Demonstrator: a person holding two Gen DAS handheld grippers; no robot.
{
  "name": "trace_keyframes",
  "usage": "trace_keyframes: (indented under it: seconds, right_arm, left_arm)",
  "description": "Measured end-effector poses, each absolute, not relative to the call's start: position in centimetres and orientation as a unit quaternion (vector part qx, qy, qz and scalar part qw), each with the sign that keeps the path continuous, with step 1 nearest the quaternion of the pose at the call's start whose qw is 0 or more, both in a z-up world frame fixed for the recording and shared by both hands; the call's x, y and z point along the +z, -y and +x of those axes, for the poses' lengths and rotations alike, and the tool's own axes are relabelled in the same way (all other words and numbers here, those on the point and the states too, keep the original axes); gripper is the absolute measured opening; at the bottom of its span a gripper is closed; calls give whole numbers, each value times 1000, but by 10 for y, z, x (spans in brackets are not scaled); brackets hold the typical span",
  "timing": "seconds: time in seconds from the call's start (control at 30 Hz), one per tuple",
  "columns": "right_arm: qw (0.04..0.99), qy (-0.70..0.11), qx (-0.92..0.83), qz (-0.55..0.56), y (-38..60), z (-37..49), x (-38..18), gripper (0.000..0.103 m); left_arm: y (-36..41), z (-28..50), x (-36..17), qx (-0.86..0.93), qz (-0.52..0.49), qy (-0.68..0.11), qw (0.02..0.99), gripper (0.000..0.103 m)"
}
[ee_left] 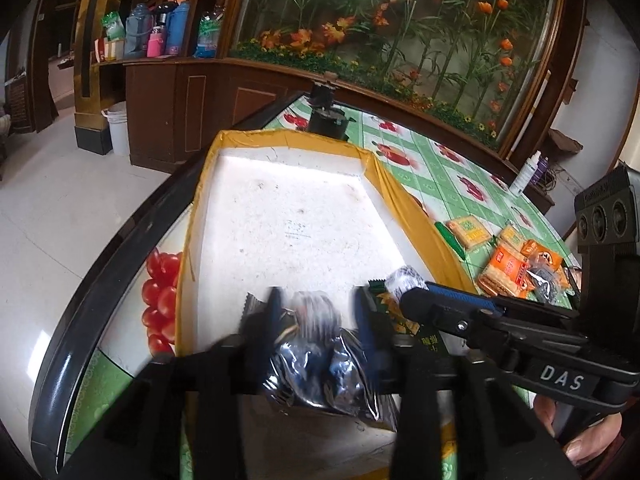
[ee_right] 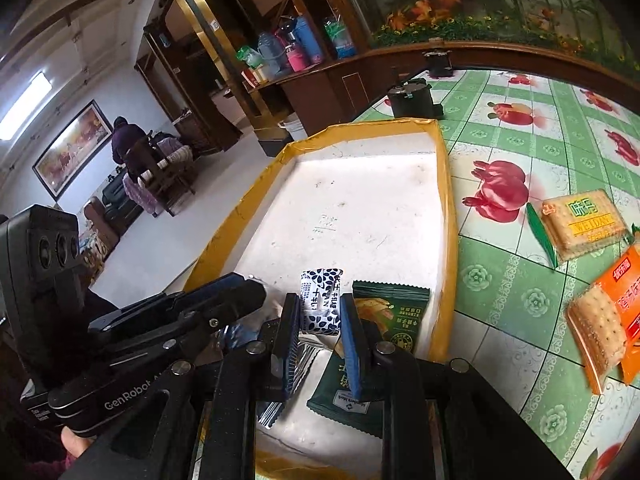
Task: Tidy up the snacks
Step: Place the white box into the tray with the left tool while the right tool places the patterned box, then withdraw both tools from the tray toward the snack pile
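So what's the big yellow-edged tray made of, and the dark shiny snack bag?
The shallow white tray with yellow-taped rim looks like foam or cardboard: matte, scuffed floor, and wrinkled glossy tape on the edges. I can't tell which. The dark crinkly snack bag looks like thin plastic film, since it creases and throws bright glints.

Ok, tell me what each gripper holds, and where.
Right gripper pinches the white-and-blue patterned packet at its near end. A dark foil packet sits between the fingers of the left gripper; blur hides whether it is gripped.
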State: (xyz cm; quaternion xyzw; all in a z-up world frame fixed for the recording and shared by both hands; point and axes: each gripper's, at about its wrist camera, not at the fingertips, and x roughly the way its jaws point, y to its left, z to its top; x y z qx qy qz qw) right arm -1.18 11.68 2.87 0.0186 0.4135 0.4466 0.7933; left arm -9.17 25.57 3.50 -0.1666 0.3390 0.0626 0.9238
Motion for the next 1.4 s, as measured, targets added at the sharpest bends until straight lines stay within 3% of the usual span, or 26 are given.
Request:
trace_keyframes:
  seconds: [0.03, 0.1, 0.17, 0.2, 0.57, 1.0, 1.23, 1.4]
  right_arm:
    - [792, -415, 448, 23, -115, -11, 29, 25]
    - [792, -414, 448, 29, -112, -10, 31, 34]
    - [794, -409, 448, 37, -108, -9, 33, 50]
    - [795, -406, 449, 40, -106, -9, 35, 51]
    - [795, -387, 455, 103, -68, 3, 50, 53]
    - [797, -336, 403, 300, 42, 40, 49, 53]
    - [755, -373, 410, 350, 93, 53, 38, 53]
    - [756, -365, 407, 360, 122, 48, 41, 64]
  left_arm:
    - [-256, -93, 36, 63, -167, -336, 925, 56]
    - [-257, -95, 37, 64, -171, -329, 926, 58]
    - [-258, -95, 36, 59, -175, -330, 926, 58]
    - [-259, -94, 36, 58, -176, -331, 925, 58]
    - [-256, -96, 38, 60, -165, -322, 930, 61]
    - [-251, -100, 40, 55, -156, -315, 935, 62]
    - [-250, -100, 41, 55, -152, -315, 935, 62]
    - [-246, -97, 41, 62, -139, -322, 934, 62]
